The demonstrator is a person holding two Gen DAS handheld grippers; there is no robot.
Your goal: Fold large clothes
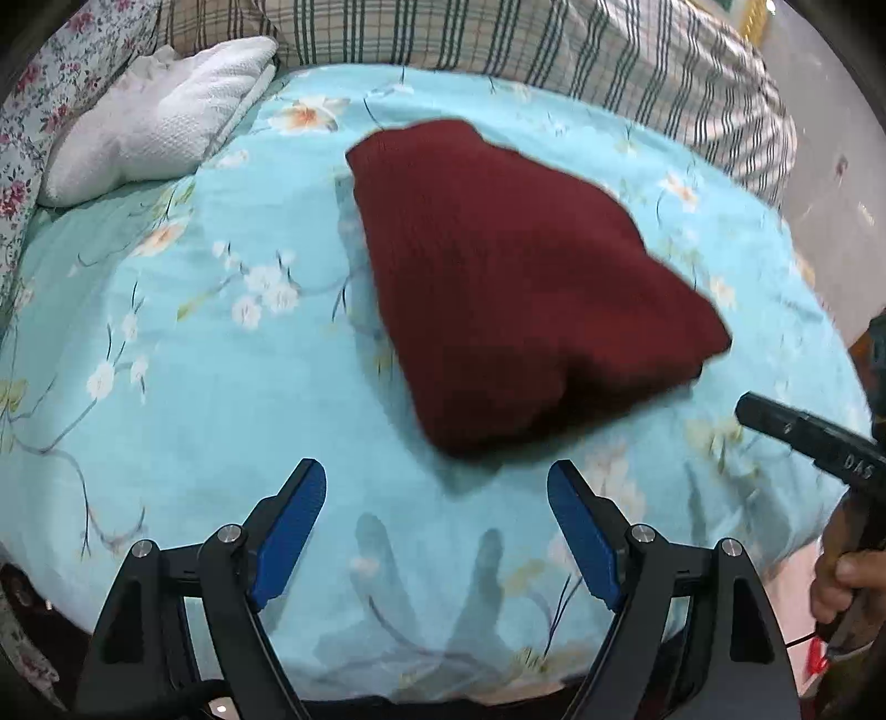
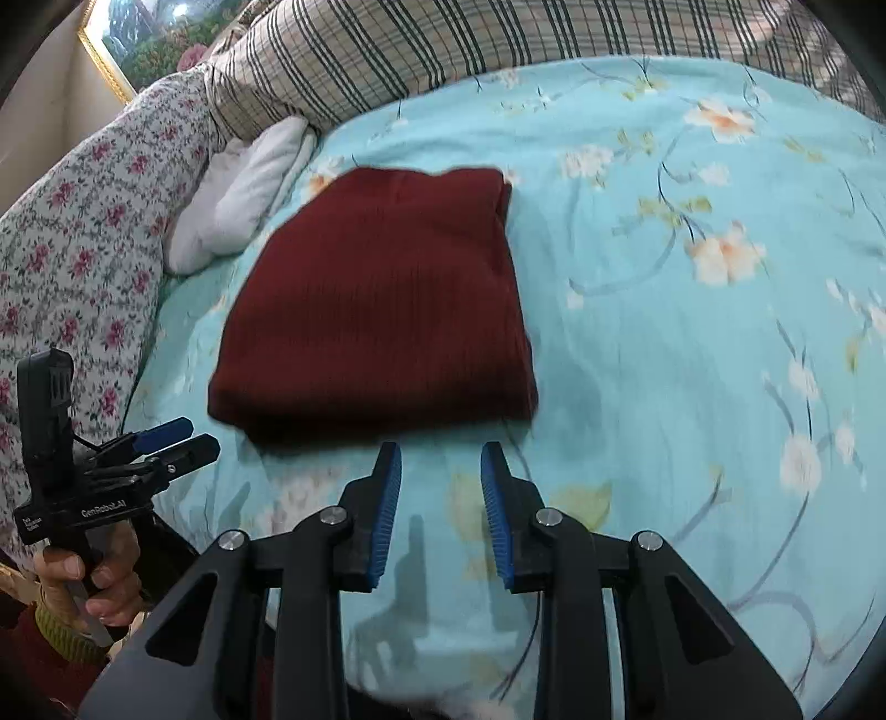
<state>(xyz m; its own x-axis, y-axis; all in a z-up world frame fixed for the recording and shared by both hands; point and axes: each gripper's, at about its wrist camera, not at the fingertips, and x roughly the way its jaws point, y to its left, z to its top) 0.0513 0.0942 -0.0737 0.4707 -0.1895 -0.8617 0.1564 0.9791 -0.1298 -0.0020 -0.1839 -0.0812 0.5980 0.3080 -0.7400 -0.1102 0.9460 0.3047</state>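
Observation:
A dark red knitted garment (image 1: 509,288) (image 2: 376,310) lies folded into a thick, roughly rectangular pad on the light blue flowered bedsheet (image 1: 194,387) (image 2: 692,387). My left gripper (image 1: 436,468) stands wide open just short of the garment's near edge, with only sheet between its blue pads. My right gripper (image 2: 440,448) is open with a narrower gap, also just short of that near edge and holding nothing. In the right wrist view the left gripper (image 2: 196,437) shows at the far left in a person's hand (image 2: 83,576).
A white folded cloth (image 1: 155,122) (image 2: 249,194) lies beyond the garment to the left. A plaid blanket (image 1: 554,50) (image 2: 387,50) runs along the far side of the bed. Pink-flowered fabric (image 1: 22,138) (image 2: 72,249) borders the left side.

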